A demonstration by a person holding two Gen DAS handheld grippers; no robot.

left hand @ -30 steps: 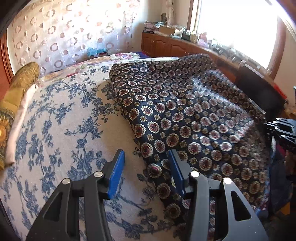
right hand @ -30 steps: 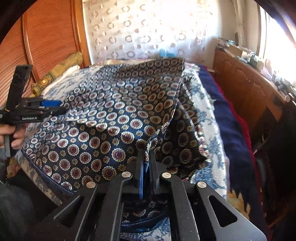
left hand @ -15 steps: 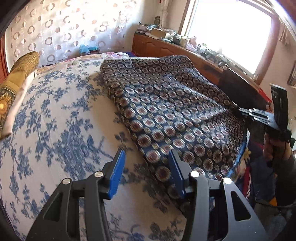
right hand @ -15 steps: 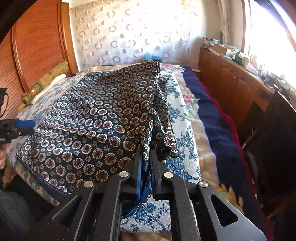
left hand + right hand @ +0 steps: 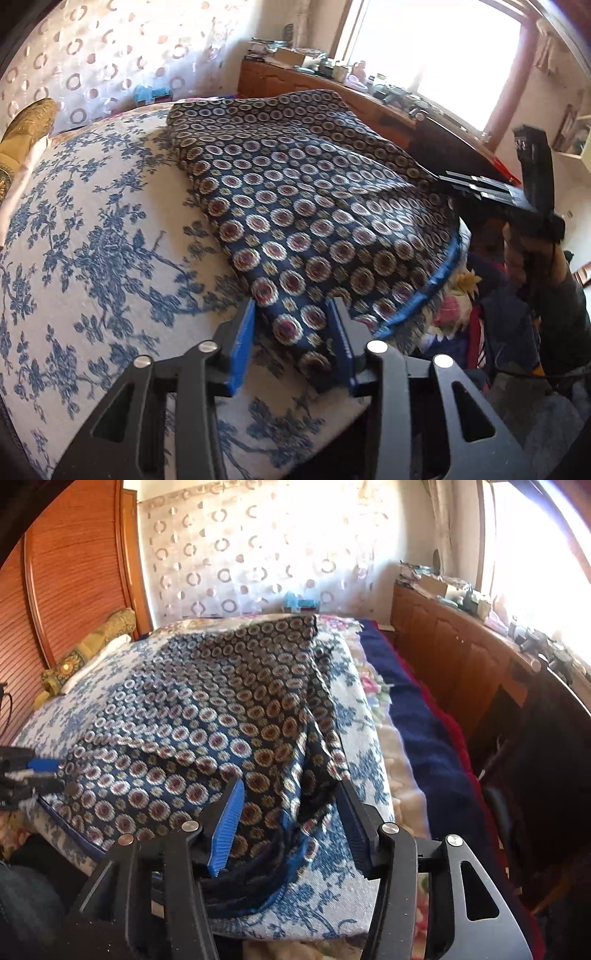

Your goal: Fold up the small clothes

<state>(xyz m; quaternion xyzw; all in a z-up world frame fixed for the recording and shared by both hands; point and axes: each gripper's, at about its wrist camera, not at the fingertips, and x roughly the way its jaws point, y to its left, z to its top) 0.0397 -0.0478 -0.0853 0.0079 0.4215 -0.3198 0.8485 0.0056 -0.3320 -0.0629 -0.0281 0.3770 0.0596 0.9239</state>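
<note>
Since a second ago, the right gripper has let go of the patterned cloth: its jaws, then pinched on a fold, are now opening, with the rumpled near corner lying loose between them. Meanwhile the left gripper has slid across to the cloth's other near corner, and its jaws are closing around that corner (the pads sit just beside the fabric, not yet pressing). Navy with round medallions, the cloth lies spread on a bed covered in a blue-and-white floral sheet, near its front edge.
</note>
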